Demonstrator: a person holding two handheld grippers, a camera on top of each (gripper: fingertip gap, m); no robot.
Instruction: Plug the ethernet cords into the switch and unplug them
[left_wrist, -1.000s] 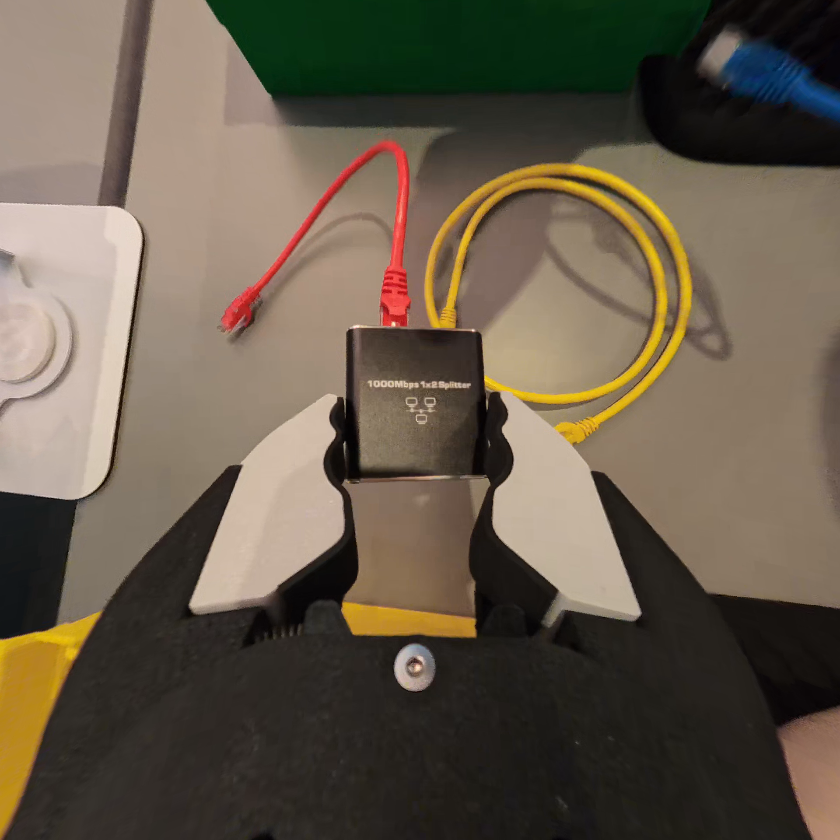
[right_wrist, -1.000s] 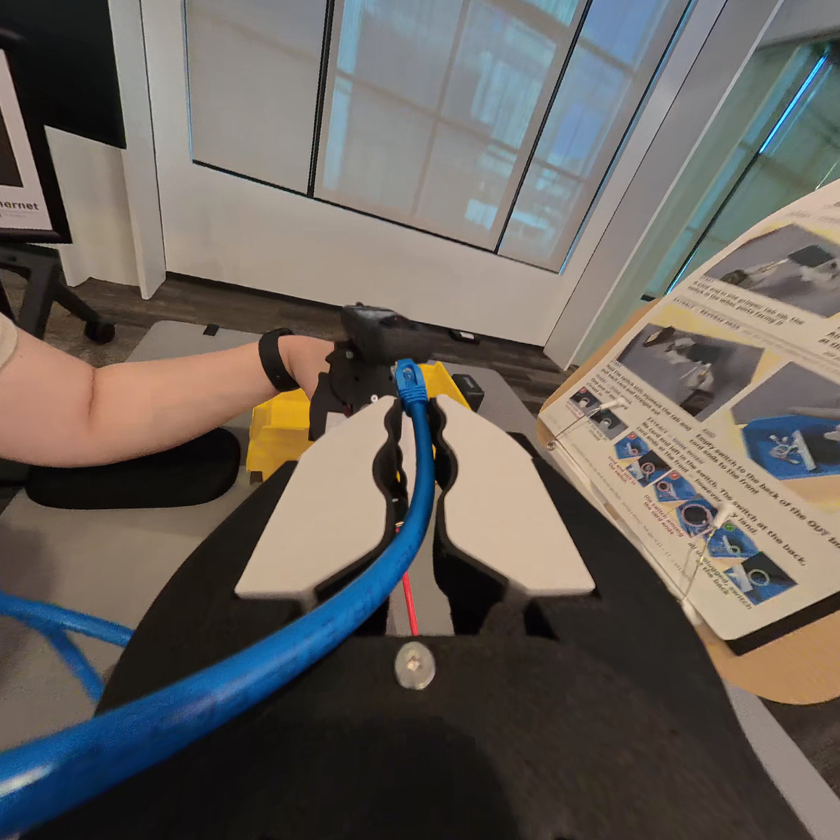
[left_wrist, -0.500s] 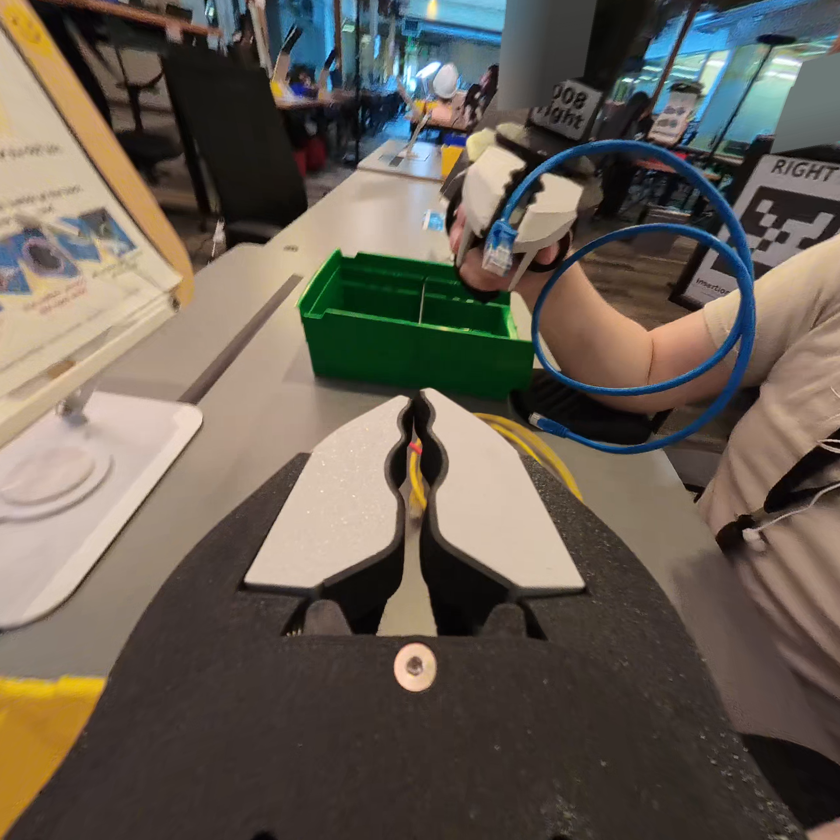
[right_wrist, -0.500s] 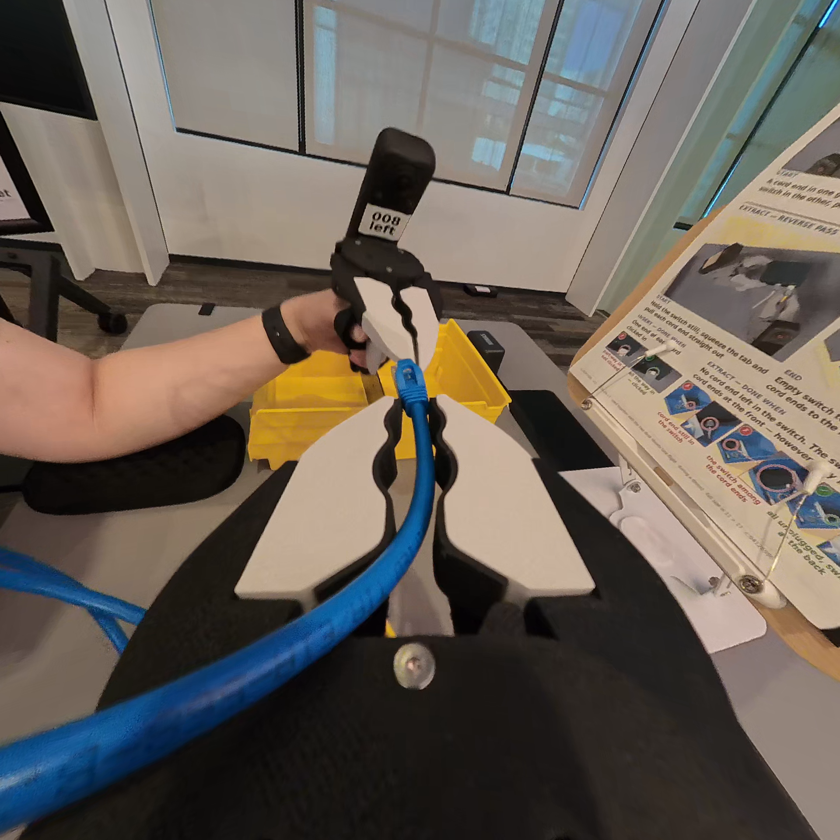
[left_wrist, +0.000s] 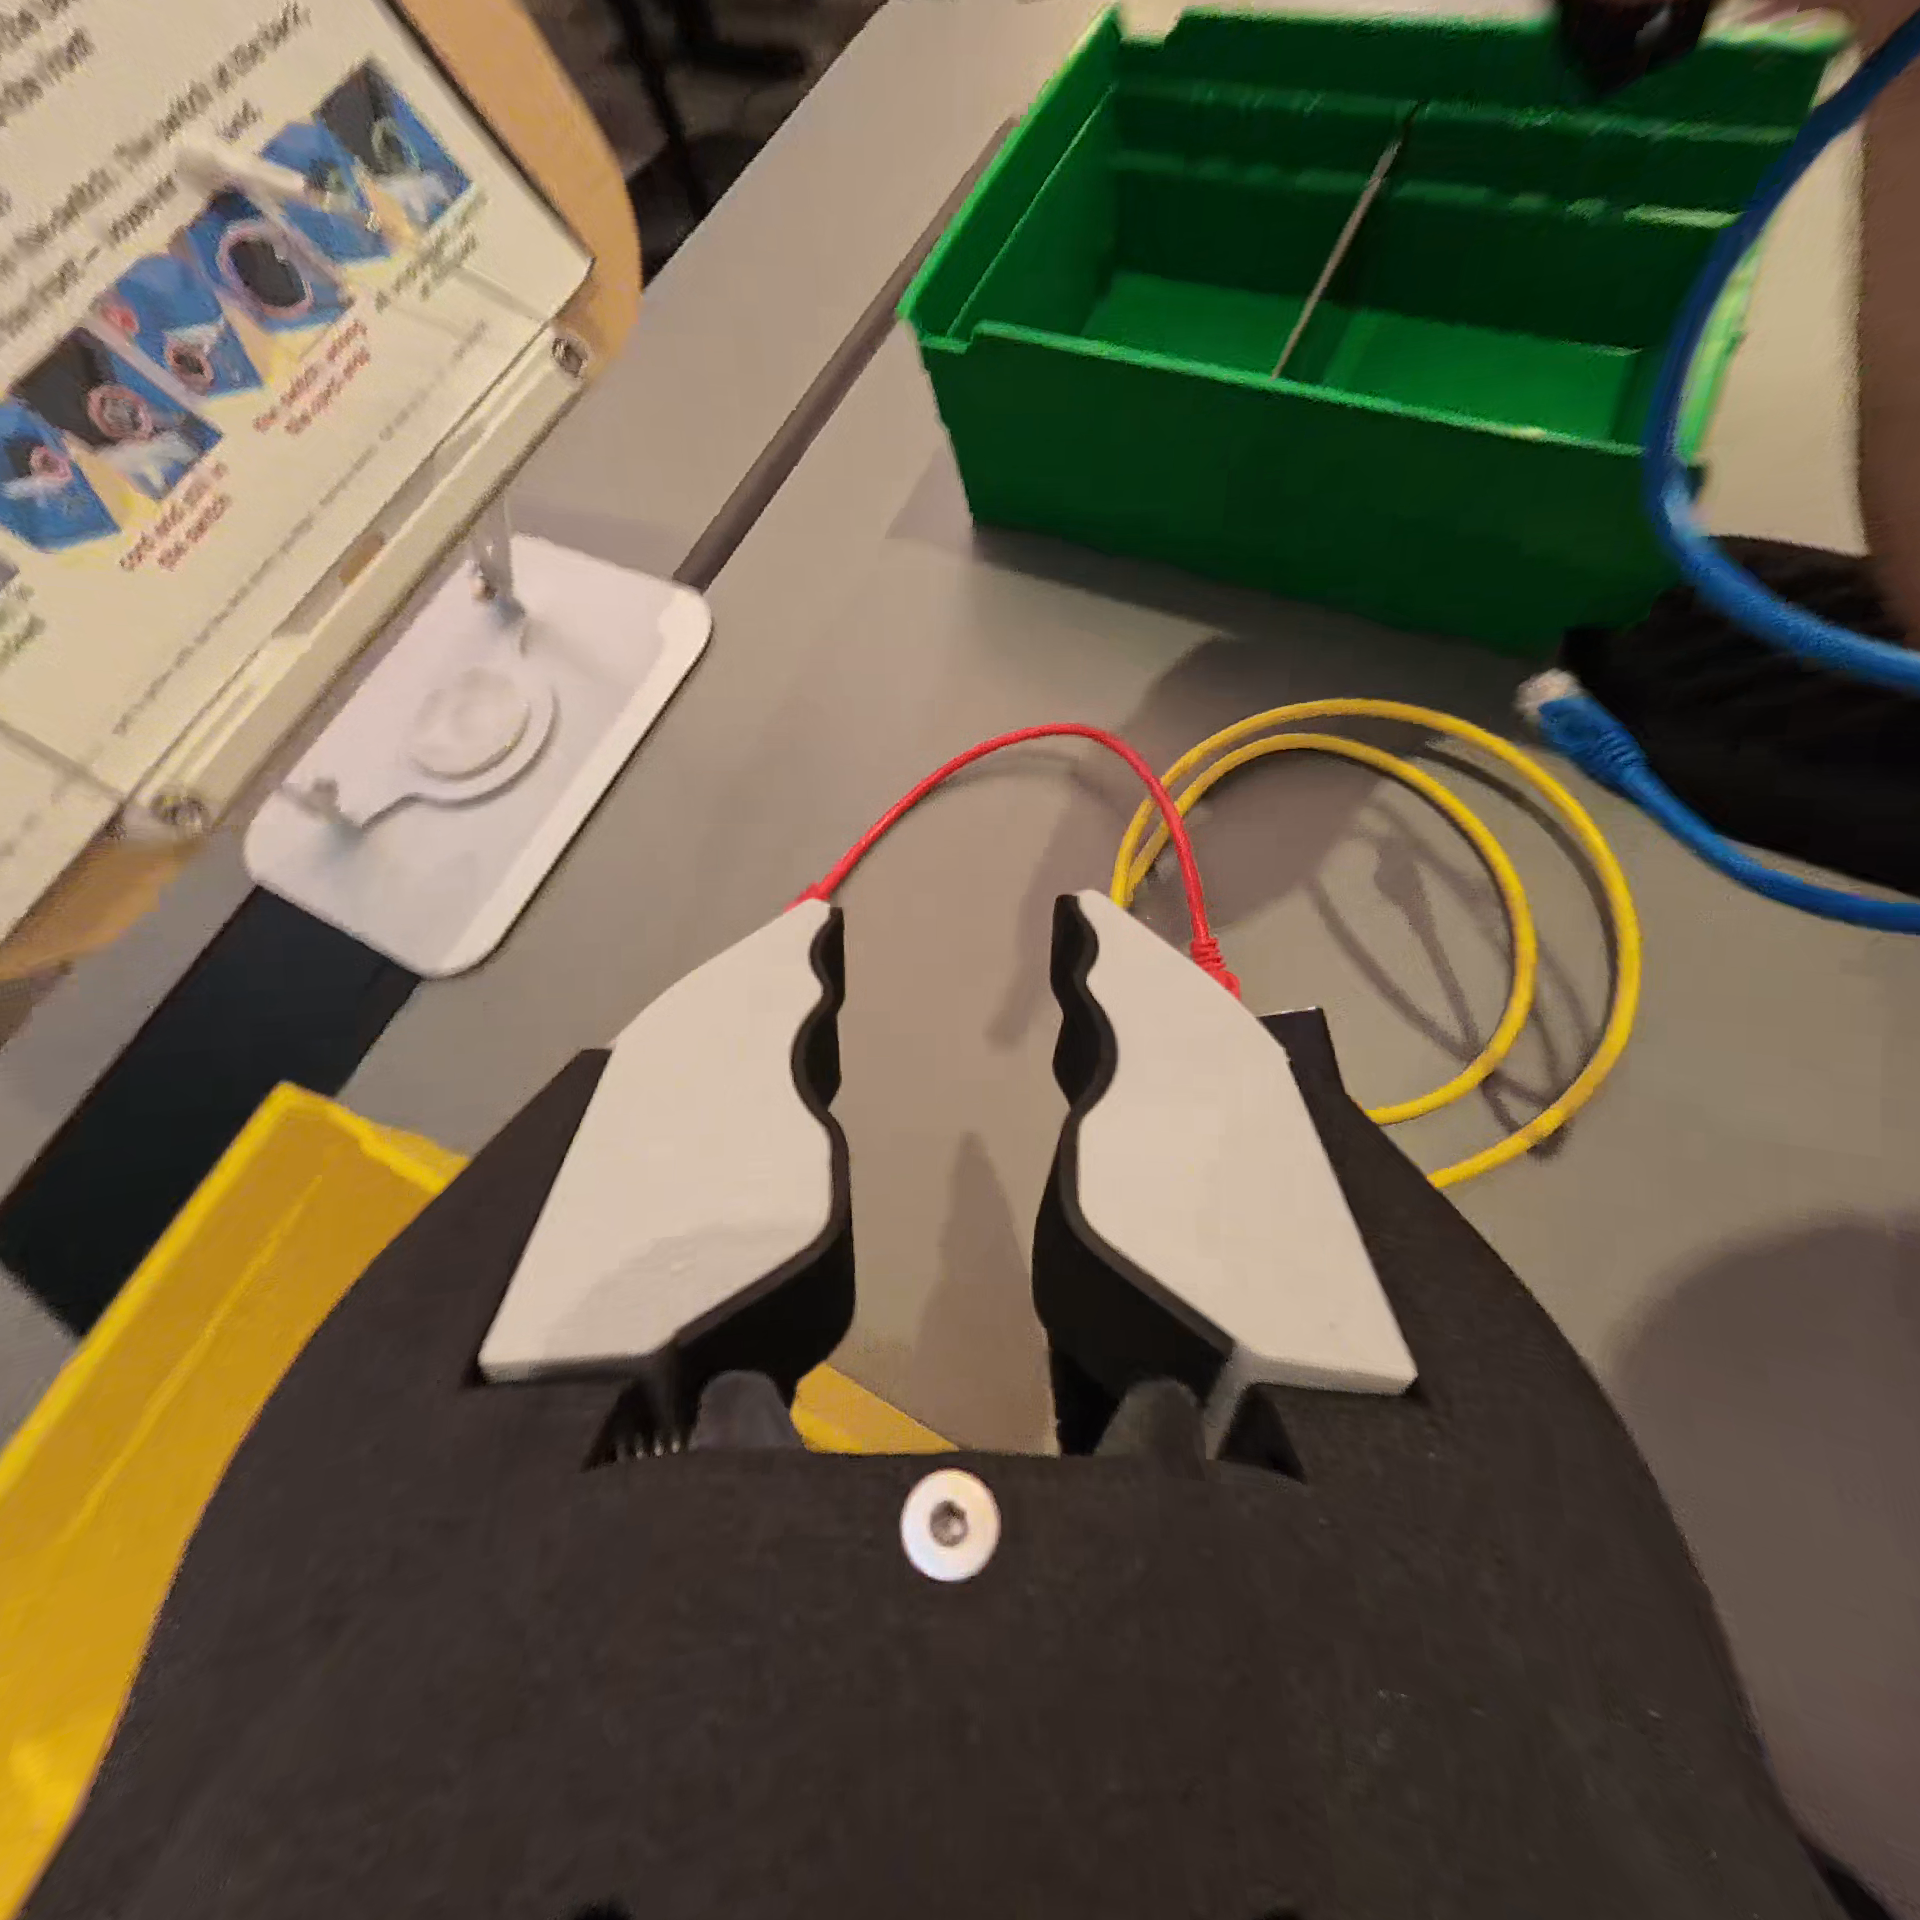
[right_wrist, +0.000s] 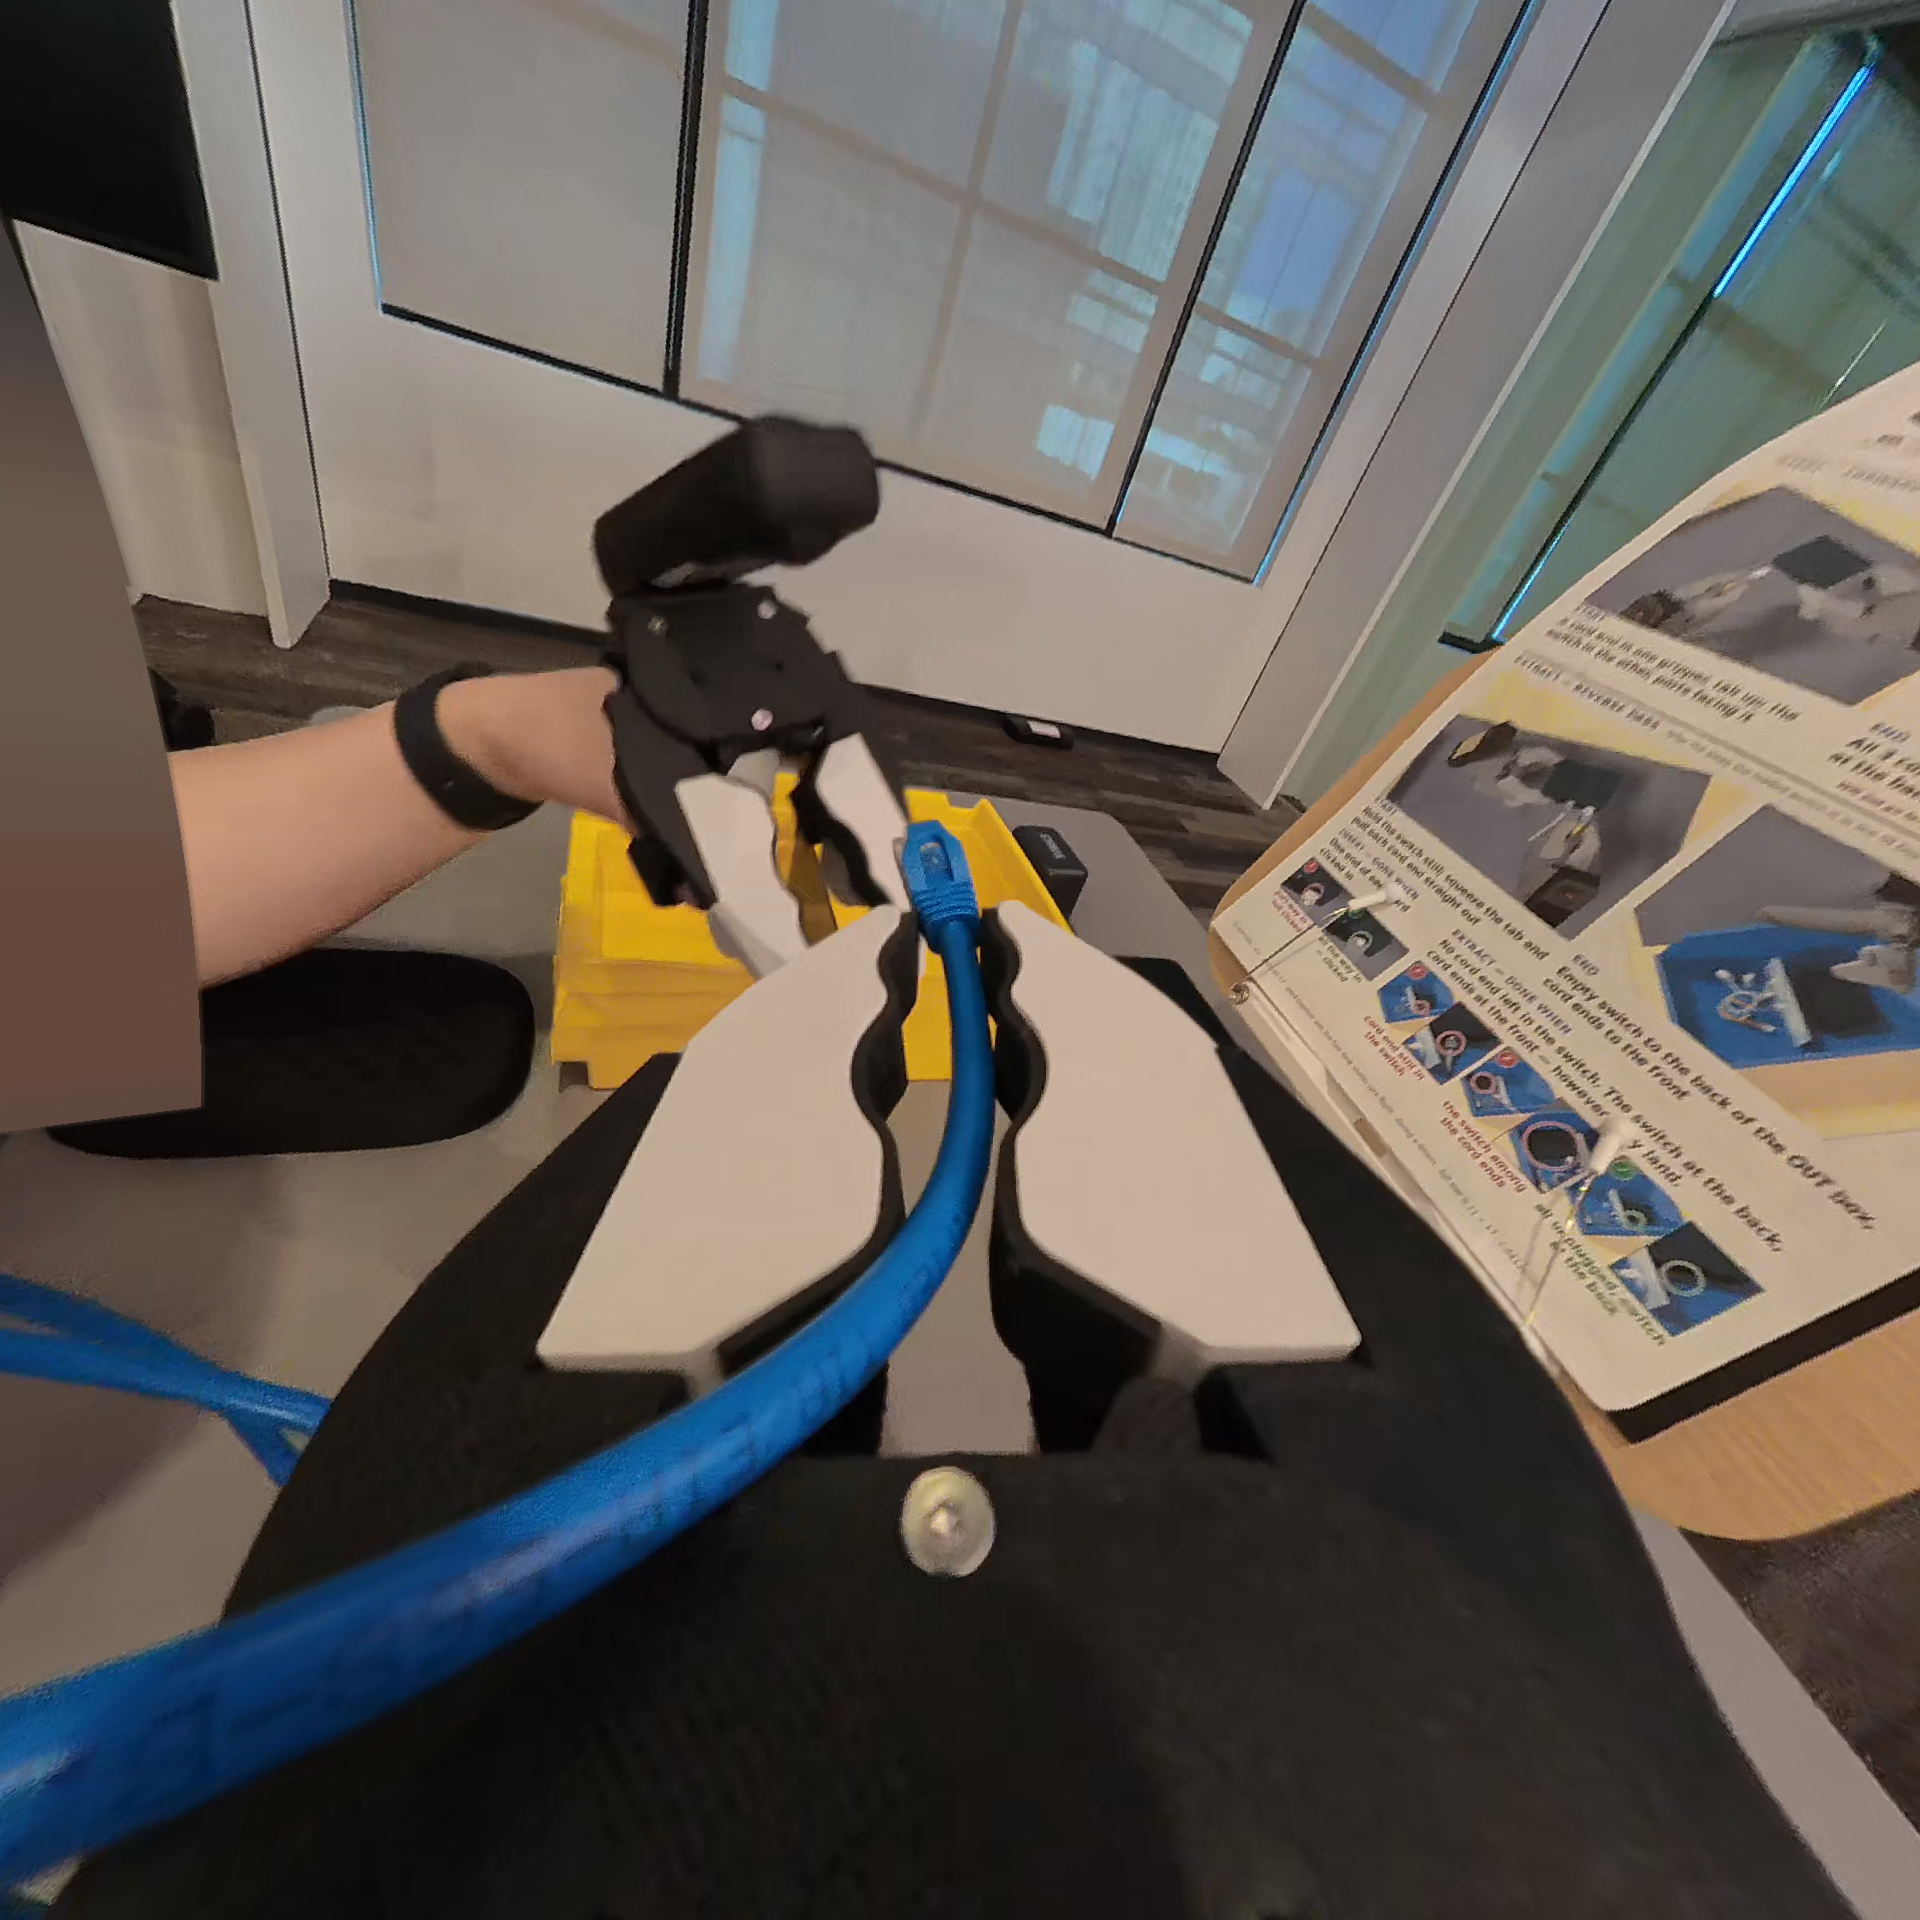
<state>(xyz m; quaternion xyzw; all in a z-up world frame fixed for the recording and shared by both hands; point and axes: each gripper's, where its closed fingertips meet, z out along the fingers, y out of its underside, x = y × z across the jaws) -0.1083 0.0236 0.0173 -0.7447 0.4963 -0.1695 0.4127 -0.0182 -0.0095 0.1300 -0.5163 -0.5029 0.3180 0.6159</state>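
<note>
In the left wrist view my left gripper (left_wrist: 948, 920) is open and empty, tilted down over the grey table. A red cord (left_wrist: 997, 740) arcs between its fingertips and runs to a black corner of the switch (left_wrist: 1297, 1029), which is mostly hidden behind the right finger. A coiled yellow cord (left_wrist: 1527, 935) lies to the right. In the right wrist view my right gripper (right_wrist: 951, 925) is shut on the blue cord (right_wrist: 961, 1039), and the plug (right_wrist: 935, 873) sticks out past the tips. The left gripper (right_wrist: 831, 894) hovers open just beyond it.
A green divided bin (left_wrist: 1247, 457) stands at the back of the table and a yellow bin (right_wrist: 623, 977) on the left side. An instruction board on a white stand (left_wrist: 468, 769) is at the left. The blue cord's loose end (left_wrist: 1569, 717) lies on a black pad. A small black box (right_wrist: 1051, 860) sits behind the yellow bin. Tip to tip, the grippers are about 15 cm apart.
A second ago my left gripper was shut on the switch. It then rose shut and empty, and now it is open and tilted down. My right gripper keeps hold of the blue cord.
</note>
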